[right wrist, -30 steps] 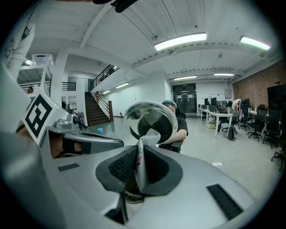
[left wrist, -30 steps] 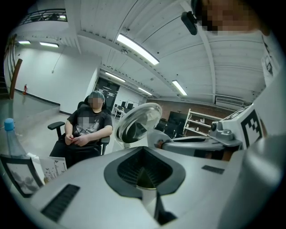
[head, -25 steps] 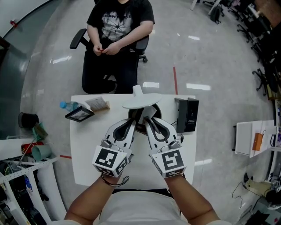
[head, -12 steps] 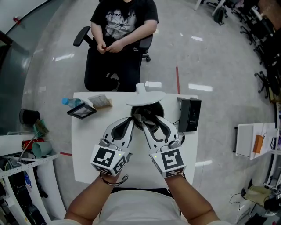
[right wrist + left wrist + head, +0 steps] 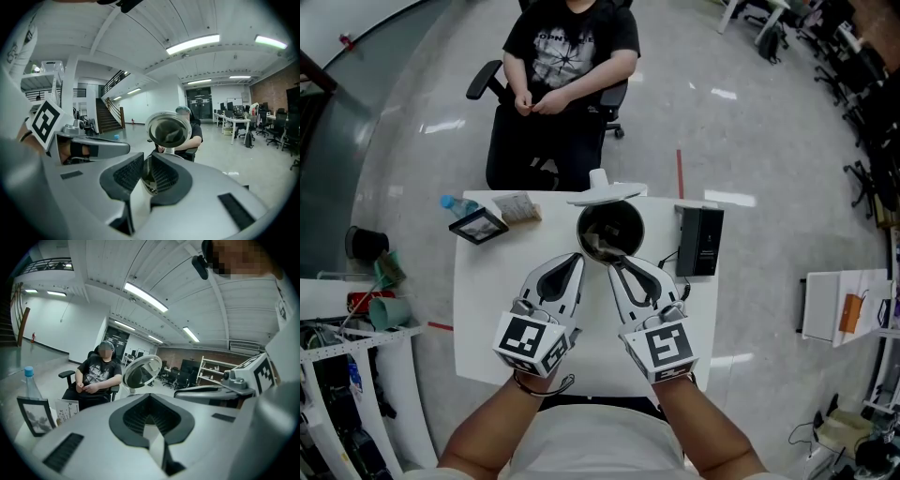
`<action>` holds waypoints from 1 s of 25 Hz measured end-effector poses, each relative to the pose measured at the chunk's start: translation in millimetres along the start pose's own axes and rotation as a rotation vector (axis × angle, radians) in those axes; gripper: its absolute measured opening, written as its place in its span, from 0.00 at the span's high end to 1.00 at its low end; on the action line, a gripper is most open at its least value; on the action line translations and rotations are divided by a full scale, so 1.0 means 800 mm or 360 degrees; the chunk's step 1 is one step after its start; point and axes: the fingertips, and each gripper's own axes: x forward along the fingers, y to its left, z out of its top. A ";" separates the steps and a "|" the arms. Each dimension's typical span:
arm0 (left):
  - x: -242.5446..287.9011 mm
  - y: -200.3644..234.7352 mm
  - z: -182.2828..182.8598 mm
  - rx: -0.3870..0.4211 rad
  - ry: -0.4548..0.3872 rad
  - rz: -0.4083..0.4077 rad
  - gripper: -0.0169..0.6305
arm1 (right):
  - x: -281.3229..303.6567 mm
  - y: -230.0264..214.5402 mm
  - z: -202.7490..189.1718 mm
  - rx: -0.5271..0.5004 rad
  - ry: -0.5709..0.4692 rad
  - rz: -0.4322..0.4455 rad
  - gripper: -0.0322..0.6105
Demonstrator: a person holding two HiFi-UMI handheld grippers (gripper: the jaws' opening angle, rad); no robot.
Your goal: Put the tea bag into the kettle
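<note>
Tea bag (image 5: 592, 247): pale scrap low inside kettle (image 5: 640, 230), I think, view poor there. Light, limp, tears once wet; take by tag or string, never pouch. Kettle on desk (image 5: 487, 300), lid (image 5: 605, 195) standing open behind. Right tongs (image 5: 613, 265) at near rim, jaws have just been closing, thin slit left, nothing clearly pinched. Left tongs (image 5: 574, 261) alongside, closed, empty. Both aim forward, tilted slightly down.
</note>
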 end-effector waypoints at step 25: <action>-0.125 -0.120 0.052 0.0136 -0.0089 0.0018 0.96 | -0.134 0.091 0.070 -0.0070 -0.0218 0.0198 0.93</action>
